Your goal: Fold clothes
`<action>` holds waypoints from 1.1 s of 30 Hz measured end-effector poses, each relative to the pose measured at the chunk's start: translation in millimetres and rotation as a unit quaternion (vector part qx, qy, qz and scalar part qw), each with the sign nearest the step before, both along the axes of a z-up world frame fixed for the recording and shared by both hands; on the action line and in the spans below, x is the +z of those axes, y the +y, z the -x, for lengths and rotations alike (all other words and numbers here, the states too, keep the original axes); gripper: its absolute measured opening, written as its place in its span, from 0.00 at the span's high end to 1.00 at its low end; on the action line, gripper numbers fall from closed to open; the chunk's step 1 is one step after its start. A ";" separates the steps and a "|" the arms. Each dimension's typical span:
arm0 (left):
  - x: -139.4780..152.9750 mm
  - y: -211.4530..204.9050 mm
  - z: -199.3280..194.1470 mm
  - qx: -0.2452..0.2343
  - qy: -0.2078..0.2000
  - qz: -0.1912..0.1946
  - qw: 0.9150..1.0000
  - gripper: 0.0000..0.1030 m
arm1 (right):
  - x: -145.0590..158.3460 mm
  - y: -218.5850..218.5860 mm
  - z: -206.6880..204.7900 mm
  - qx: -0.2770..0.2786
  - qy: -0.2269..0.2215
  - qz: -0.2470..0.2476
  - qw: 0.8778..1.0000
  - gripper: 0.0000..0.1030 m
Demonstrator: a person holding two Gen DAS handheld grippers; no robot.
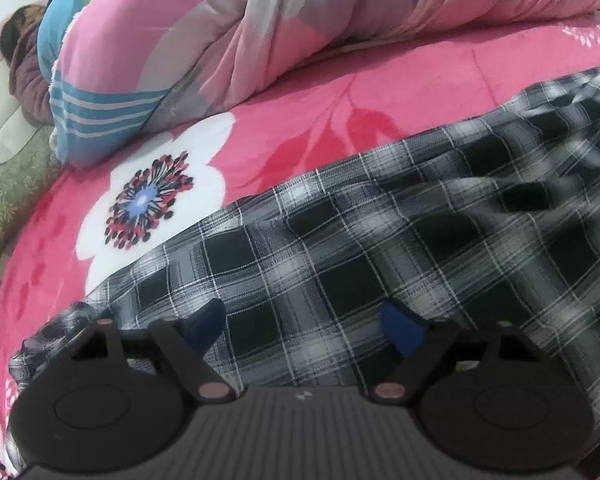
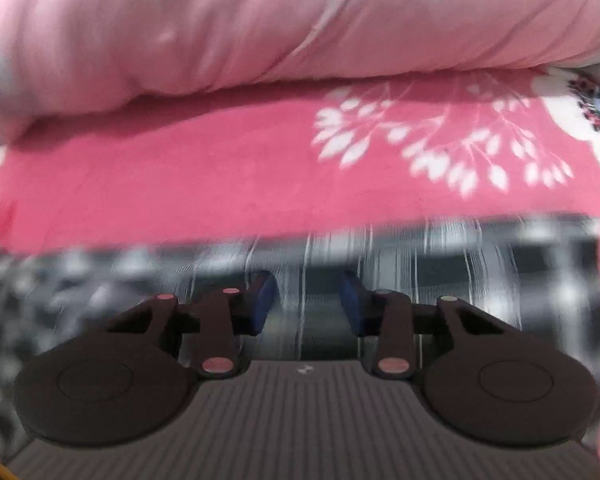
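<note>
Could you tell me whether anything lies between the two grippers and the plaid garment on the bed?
Nothing visible does: the left gripper and right gripper both hang directly over the plaid garment, jaws apart, with only bare cloth beneath.

Soft, even indoor light left only faint shadows under the rolled quilt (image 1: 340, 40). The right wrist view smeared the plaid shirt (image 2: 440, 248) with motion blur; both fisheye views bent at the edges.

Shirt (image 1: 380, 232): spread on the blanket (image 1: 300, 128), lower right of the frame.
Quilt (image 1: 340, 20): heaped behind the shirt, along the top.
Pillow (image 1: 4, 184): left edge.
</note>
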State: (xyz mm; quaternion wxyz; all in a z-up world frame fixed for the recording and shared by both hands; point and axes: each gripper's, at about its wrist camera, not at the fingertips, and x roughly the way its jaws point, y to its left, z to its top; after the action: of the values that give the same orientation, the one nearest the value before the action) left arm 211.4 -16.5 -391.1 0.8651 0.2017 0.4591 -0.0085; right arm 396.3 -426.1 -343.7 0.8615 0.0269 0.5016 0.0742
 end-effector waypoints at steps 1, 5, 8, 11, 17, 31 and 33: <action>0.3 1.4 0.0 0.001 0.001 0.003 1.000 0.15 | -1.9 -2.8 -10.2 -0.009 -0.017 -0.005 1.000 0.67; 1.6 6.0 -3.3 0.005 0.007 0.012 1.000 0.15 | 12.2 -19.1 -16.1 -0.087 -0.041 0.037 0.995 0.66; 0.8 9.6 -8.2 0.013 0.012 0.022 1.000 0.15 | 40.5 -13.1 23.1 -0.053 -0.037 0.030 0.997 0.65; -0.8 13.4 -11.5 0.023 0.014 0.029 0.999 0.14 | 66.4 16.4 82.6 0.021 -0.040 0.036 0.998 0.62; 0.2 14.0 -11.0 0.027 0.008 0.025 0.999 0.13 | 55.7 80.1 190.4 0.206 -0.015 0.101 0.973 0.54; 0.8 7.5 -12.8 0.036 0.002 0.004 0.999 0.11 | 64.2 20.4 172.6 0.129 -0.034 0.070 0.989 0.97; 1.1 7.9 -14.1 0.042 0.007 0.006 0.999 0.11 | 67.0 0.2 147.3 0.116 -0.043 0.078 0.989 0.97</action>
State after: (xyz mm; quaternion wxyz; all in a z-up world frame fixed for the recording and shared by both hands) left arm 225.5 -8.5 -390.1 0.8628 0.1766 0.4731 0.0240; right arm 249.0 -425.9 -276.7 0.8673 -0.1019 0.4681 0.1353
